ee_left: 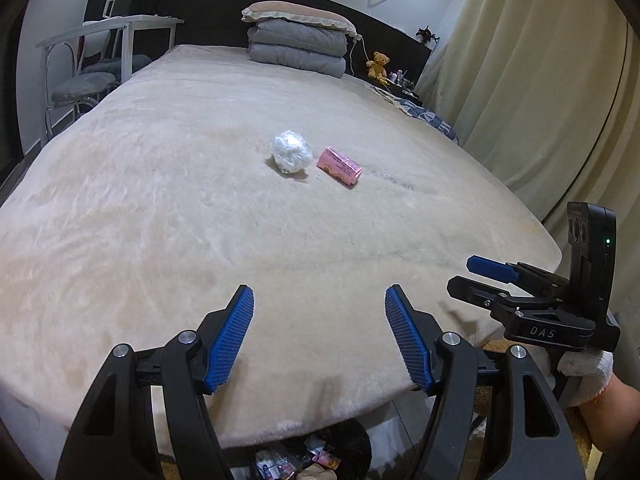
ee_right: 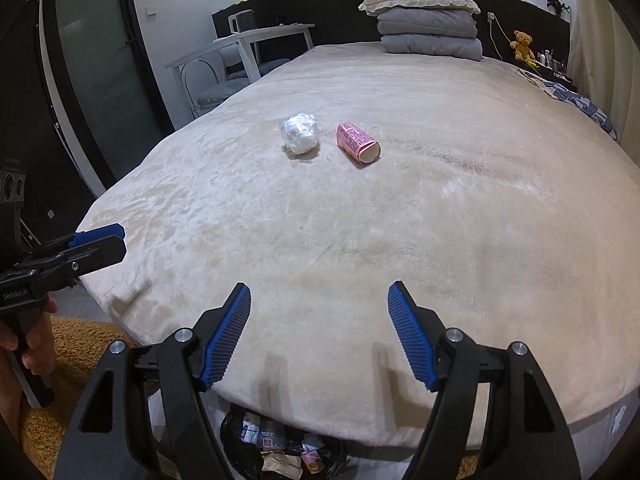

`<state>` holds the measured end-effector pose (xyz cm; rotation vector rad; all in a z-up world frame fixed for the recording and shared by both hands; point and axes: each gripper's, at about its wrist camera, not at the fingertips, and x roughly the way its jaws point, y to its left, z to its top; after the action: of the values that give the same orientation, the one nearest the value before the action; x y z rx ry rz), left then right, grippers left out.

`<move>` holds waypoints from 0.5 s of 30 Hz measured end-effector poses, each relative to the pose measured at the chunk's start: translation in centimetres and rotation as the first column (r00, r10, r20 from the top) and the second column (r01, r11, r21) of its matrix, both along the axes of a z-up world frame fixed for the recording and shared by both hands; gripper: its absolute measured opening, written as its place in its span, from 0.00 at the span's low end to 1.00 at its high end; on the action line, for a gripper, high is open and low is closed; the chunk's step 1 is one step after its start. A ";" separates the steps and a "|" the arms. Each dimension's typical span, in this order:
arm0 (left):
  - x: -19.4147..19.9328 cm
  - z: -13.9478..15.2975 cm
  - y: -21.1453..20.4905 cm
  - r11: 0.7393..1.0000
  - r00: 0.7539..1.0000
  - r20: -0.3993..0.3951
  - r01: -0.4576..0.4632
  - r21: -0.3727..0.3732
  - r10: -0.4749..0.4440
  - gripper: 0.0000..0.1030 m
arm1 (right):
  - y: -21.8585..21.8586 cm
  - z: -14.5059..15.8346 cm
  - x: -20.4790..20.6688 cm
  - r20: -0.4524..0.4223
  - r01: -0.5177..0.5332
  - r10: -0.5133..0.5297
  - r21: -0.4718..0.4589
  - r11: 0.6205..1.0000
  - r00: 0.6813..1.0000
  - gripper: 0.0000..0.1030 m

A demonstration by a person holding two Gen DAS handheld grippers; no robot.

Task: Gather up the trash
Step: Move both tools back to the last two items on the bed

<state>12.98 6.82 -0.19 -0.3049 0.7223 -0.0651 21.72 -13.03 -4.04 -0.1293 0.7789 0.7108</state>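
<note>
Two trash items lie mid-bed on the beige bed (ee_left: 160, 220): a crumpled plastic ball (ee_left: 291, 155) and, just beside it on its right and not touching, a pink wrapper tube (ee_left: 339, 167). Taking the plastic ball as landmark: both grippers sit well back from it at the foot edge of the bed, the pillow stack (ee_left: 298, 42) is far beyond it at the headboard, and the trash bin (ee_right: 280, 446) is on the floor below the foot edge, under the grippers. Left gripper (ee_left: 319, 336) has its jaws spread wide and nothing in them; right gripper (ee_right: 319, 334) likewise spread wide, empty. In the left wrist view the ball lies ahead and slightly left of centre, the tube slightly right of centre; in the right wrist view the ball is ahead-left and the tube close to straight ahead. So the right gripper looks the more natural match for the tube, the left for the ball, though neither is clearly nearer. The tube's long axis runs diagonally, its open end pointing toward the foot edge and right, so a grasp probably wants the jaws across the tube's width, not along it. Reach forward is the next need, by my read
</note>
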 end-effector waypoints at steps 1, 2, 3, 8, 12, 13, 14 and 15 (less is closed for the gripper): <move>0.6 0.0 0.3 1.000 1.000 0.001 0.002 0.001 -0.002 0.64 | 0.3 0.0 0.6 0.001 0.000 0.000 -0.003 1.000 1.000 0.69; 1.3 0.0 0.8 1.000 1.000 -0.003 0.002 -0.008 -0.002 0.64 | 0.6 0.1 1.2 0.003 0.001 -0.001 -0.005 1.000 1.000 0.69; 2.0 0.1 1.3 1.000 1.000 -0.003 -0.008 -0.024 0.008 0.64 | 0.9 0.2 1.9 0.007 0.004 -0.004 -0.005 1.000 1.000 0.69; 5.0 0.4 3.4 1.000 1.000 0.004 -0.021 -0.023 0.021 0.73 | 2.5 0.8 5.2 0.023 0.001 -0.001 -0.012 1.000 1.000 0.69; 7.4 0.2 4.7 1.000 1.000 -0.004 -0.022 -0.006 0.022 0.78 | 3.9 0.9 7.9 0.046 -0.011 0.012 -0.023 1.000 0.999 0.70; 7.9 0.0 5.0 1.000 1.000 -0.007 -0.027 -0.003 0.027 0.81 | 4.2 0.9 8.7 0.048 -0.015 0.016 -0.026 1.000 0.999 0.76; 8.4 -0.1 5.4 0.999 0.999 -0.009 -0.033 0.001 0.033 0.83 | 4.4 0.8 9.3 0.050 -0.017 0.018 -0.021 1.000 0.999 0.84; 9.0 -0.2 5.7 0.999 0.999 -0.009 -0.035 -0.003 0.035 0.87 | 4.7 0.7 9.9 0.052 -0.024 0.025 -0.017 1.000 0.998 0.84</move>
<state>21.94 12.55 -0.42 -0.3204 0.7254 -0.0321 31.67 -8.31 -3.30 -0.1725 0.7345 0.7218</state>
